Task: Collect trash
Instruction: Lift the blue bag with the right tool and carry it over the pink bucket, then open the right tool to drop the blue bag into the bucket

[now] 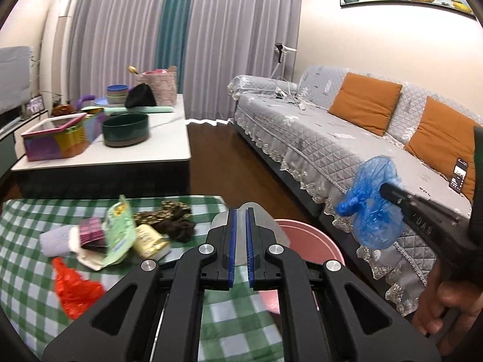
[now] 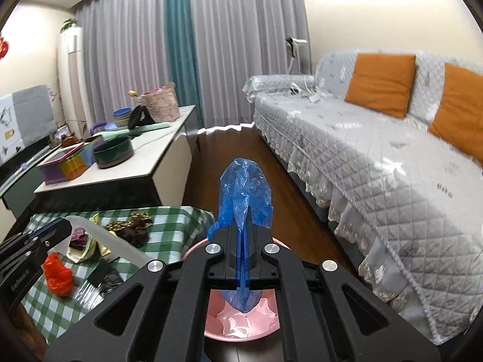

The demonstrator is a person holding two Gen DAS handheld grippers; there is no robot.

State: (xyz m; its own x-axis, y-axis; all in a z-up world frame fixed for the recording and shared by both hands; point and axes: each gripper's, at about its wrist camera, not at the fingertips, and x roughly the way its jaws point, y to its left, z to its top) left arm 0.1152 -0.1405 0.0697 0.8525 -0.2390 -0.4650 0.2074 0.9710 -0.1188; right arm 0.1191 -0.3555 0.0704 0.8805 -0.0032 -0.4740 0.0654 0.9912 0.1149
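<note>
Right claw grips blue plastic bag (crumpled) above pink basin.

Blue plastic bag in right gripper, seemingly above pink basin.

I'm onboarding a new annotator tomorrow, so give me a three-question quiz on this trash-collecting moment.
1. True or false: the right tool is shut on the blue plastic bag.
2. What lies directly below that bag? A) the sofa B) the pink basin C) the green bowl
3. Fill in: the red plastic bag lies on the ____ checked cloth.

Key
1. True: the bag is pinched between its fingers.
2. B: the bag hangs over the basin.
3. Green. The left tool is nearly closed, with only a narrow gap, and holds nothing.
</note>
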